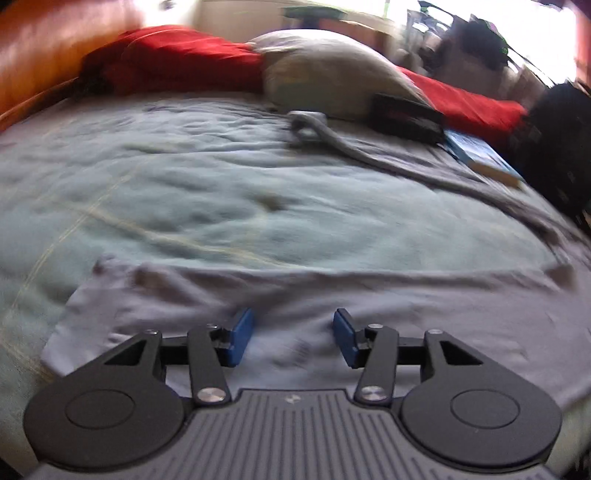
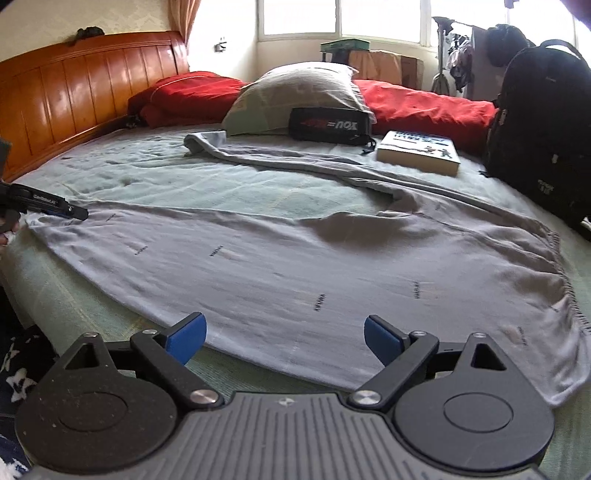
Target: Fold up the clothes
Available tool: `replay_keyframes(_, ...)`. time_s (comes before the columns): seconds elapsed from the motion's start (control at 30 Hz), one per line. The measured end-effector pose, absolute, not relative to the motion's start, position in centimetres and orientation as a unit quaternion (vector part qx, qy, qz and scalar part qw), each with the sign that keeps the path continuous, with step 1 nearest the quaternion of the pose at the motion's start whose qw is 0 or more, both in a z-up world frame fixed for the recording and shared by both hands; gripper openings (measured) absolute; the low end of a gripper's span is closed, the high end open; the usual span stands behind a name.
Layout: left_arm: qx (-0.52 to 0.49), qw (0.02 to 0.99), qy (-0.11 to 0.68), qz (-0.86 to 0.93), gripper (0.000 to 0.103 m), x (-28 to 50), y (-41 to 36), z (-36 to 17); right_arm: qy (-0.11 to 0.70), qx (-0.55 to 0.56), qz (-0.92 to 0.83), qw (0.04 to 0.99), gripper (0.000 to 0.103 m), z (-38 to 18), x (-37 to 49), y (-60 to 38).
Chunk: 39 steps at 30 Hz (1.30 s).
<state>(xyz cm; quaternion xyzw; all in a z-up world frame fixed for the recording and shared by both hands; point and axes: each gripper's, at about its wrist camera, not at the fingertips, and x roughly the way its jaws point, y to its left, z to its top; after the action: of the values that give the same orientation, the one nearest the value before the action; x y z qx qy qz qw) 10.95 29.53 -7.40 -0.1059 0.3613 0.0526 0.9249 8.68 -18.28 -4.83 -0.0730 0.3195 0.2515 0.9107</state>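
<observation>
Both wrist views low over bed [image 2: 110, 310], facing headboard [image 2: 85, 77].

Daylight pours in from the big blown-out window [image 2: 343, 16] at the back, totally overexposed, and puts a shiny glare on the glossy orange wooden headboard [image 2: 85, 85]. The left wrist view is smeared with motion blur all over, while the right wrist view is sharp. Both bend hard at the edges, with dark corners.
</observation>
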Motion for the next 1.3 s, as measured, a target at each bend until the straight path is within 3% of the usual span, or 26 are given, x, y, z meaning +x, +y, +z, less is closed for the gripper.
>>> replay_keyframes(0.17, -0.136, 0.924, 0.346, 0.092, 0.048, 11.6, 34.1, -7.6, 0.328, -0.051, 0.232, 0.914, 0.097, -5.1, 9.2, -19.4)
replay_keyframes(0.3, -0.102, 0.932, 0.337, 0.089, 0.048, 10.4, 32.4, -5.7, 0.332, -0.041, 0.232, 0.913, 0.097, -5.3, 9.4, -19.4)
replay_keyframes(0.4, -0.055, 0.946, 0.318, 0.038, 0.065, 8.5, 29.3, -4.8, 0.334, -0.039, 0.236, 0.912, 0.097, -5.5, 9.4, -19.2)
replay_keyframes(0.57, 0.024, 0.938, 0.345, 0.021, 0.069, 5.8, 26.7, -7.6, 0.336, -0.040, 0.243, 0.909, 0.097, -5.7, 9.2, -18.7)
replay_keyframes(0.7, -0.054, 0.936, 0.341, 0.071, 0.069, 3.7, 29.7, -8.0, 0.330, -0.040, 0.236, 0.913, 0.097, -5.5, 9.0, -19.2)
replay_keyframes(0.83, -0.026, 0.929, 0.351, 0.115, 0.068, 3.3, 29.7, -6.6, 0.329, -0.023, 0.227, 0.916, 0.098, -5.4, 9.1, -20.1)
replay_keyframes(0.93, -0.014, 0.941, 0.324, 0.097, 0.074, 4.1, 28.7, -5.2, 0.331, -0.014, 0.223, 0.917, 0.098, -5.4, 9.1, -20.4)
replay_keyframes(1.3, -0.045, 0.921, 0.342, 0.180, 0.077, 7.1, 28.8, -7.2, 0.327, -0.021, 0.183, 0.927, 0.103, -4.9, 8.6, -22.3)
